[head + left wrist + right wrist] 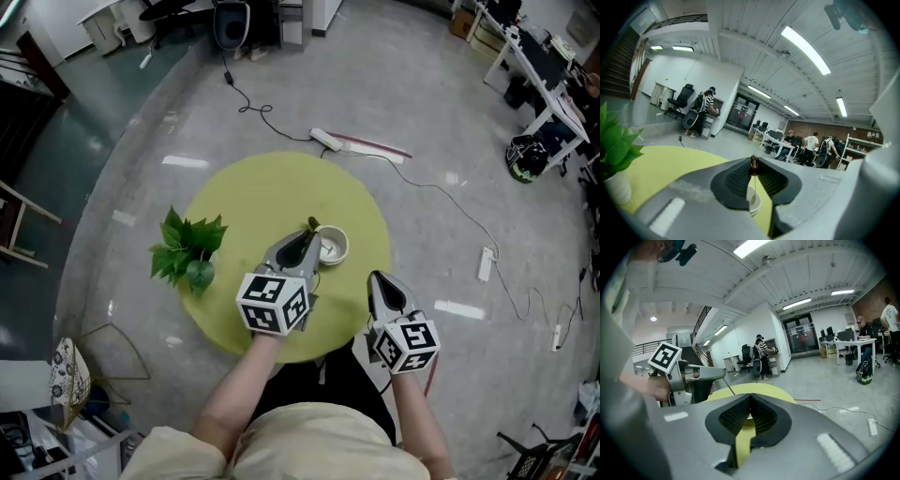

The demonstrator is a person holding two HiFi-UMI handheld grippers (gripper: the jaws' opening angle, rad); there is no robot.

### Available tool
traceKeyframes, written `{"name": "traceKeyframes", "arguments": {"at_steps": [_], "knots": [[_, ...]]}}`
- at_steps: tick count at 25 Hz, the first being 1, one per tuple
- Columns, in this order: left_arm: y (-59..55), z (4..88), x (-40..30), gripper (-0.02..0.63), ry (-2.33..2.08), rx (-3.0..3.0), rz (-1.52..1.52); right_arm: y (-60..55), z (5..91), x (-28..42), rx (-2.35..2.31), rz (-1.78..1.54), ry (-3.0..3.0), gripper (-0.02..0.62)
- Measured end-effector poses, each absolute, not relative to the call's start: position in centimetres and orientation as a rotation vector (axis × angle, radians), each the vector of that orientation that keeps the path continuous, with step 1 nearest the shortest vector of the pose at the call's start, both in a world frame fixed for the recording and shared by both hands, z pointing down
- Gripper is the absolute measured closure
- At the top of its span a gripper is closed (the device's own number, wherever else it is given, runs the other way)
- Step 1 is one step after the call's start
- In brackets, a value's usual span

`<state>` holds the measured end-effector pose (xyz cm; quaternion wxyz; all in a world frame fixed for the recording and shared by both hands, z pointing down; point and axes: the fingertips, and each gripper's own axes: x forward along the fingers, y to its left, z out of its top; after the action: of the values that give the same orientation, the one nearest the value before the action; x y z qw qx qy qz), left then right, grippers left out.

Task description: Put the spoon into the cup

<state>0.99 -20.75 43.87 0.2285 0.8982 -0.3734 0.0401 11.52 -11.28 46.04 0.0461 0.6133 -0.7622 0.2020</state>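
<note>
A white cup stands near the middle of the round yellow-green table. My left gripper is just left of the cup, shut on the thin spoon, whose dark end sticks up past the fingertips. In the left gripper view the spoon hangs down between the pads, above the cup. My right gripper is at the table's near right edge, shut with nothing in it. In the right gripper view its jaws meet, and the left gripper with the slanting spoon shows at left.
A leafy plant in a small pot stands at the table's left edge. A power strip and cables lie on the floor beyond the table. Desks stand at far right, and a wire frame is left of the person.
</note>
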Motion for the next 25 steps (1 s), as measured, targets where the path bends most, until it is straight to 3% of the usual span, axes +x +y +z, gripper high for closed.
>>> {"name": "traceKeyframes", "arguments": {"at_steps": [25], "knots": [[-23.2, 50.5, 3.7, 0.56, -1.167, 2.266, 0.166, -16.3, 50.2, 14.9, 1.617, 0.726, -2.407, 0.594]]}}
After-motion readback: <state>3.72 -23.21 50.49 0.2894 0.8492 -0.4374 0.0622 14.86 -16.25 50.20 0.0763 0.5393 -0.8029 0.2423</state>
